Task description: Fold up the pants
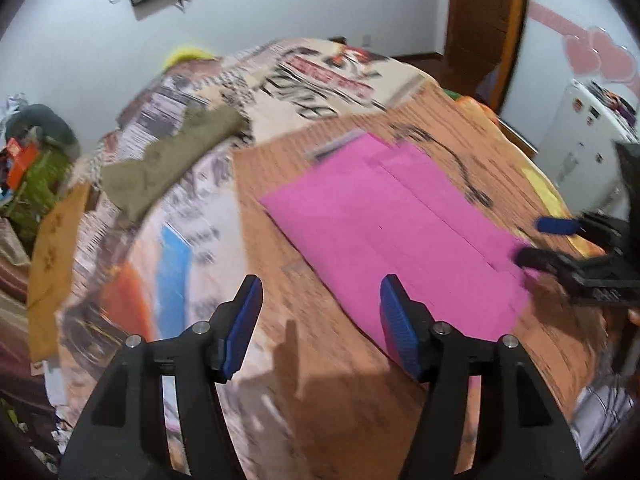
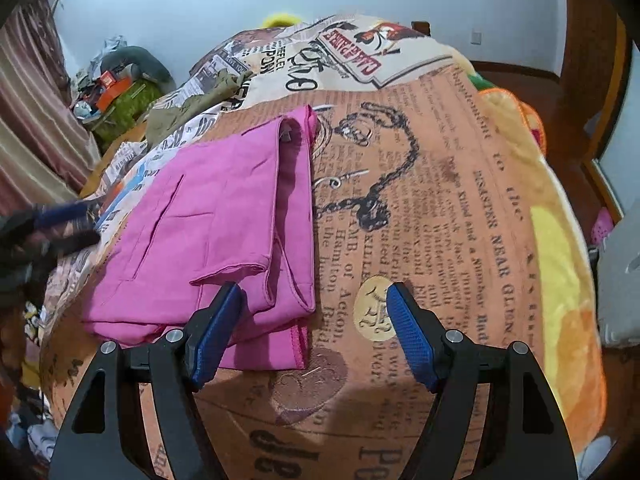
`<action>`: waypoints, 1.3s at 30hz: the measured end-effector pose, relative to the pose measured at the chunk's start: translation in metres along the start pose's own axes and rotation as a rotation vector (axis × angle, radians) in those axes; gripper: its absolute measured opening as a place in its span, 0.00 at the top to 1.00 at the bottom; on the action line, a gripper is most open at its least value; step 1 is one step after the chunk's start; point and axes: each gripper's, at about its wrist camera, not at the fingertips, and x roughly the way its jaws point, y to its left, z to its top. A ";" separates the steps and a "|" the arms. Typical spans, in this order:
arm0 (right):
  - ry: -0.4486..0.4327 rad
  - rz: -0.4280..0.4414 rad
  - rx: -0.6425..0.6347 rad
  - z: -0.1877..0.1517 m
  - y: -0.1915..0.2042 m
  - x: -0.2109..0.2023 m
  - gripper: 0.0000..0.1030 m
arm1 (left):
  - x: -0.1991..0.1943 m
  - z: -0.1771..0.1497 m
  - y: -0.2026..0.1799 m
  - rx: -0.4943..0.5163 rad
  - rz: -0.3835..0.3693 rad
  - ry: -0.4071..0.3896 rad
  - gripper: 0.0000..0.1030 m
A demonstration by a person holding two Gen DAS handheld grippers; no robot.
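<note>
Pink pants [image 2: 224, 224] lie folded in a flat rectangle on the newspaper-print bedspread [image 2: 432, 208]; they also show in the left wrist view [image 1: 392, 228]. My right gripper [image 2: 314, 300] is open and empty, hovering over the near right corner of the pants. My left gripper [image 1: 320, 294] is open and empty, above the bedspread at the pants' near left edge. The left wrist view is blurred. The right gripper shows there at the far right [image 1: 532, 240], and the left gripper shows blurred at the left of the right wrist view [image 2: 68, 224].
Olive-green pants [image 1: 168, 156] lie further back on the bed, also in the right wrist view [image 2: 192, 104]. A cluttered pile [image 2: 112, 84] sits by the wall at left. A wooden door frame [image 1: 480, 20] and a white appliance [image 1: 580, 140] stand to the right.
</note>
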 end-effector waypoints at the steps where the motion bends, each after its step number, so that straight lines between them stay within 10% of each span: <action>1: -0.006 -0.005 -0.005 0.001 0.000 -0.003 0.31 | 0.003 0.006 0.006 -0.005 0.007 -0.005 0.40; 13: -0.042 -0.024 0.023 0.010 -0.007 -0.010 0.30 | 0.094 0.081 0.058 -0.093 0.013 0.098 0.40; 21: -0.023 -0.034 0.071 0.007 -0.019 -0.001 0.30 | 0.172 0.074 0.059 -0.085 0.014 0.275 0.40; 39: -0.072 -0.044 0.067 0.010 -0.017 -0.016 0.30 | 0.087 -0.003 0.093 -0.073 0.163 0.210 0.33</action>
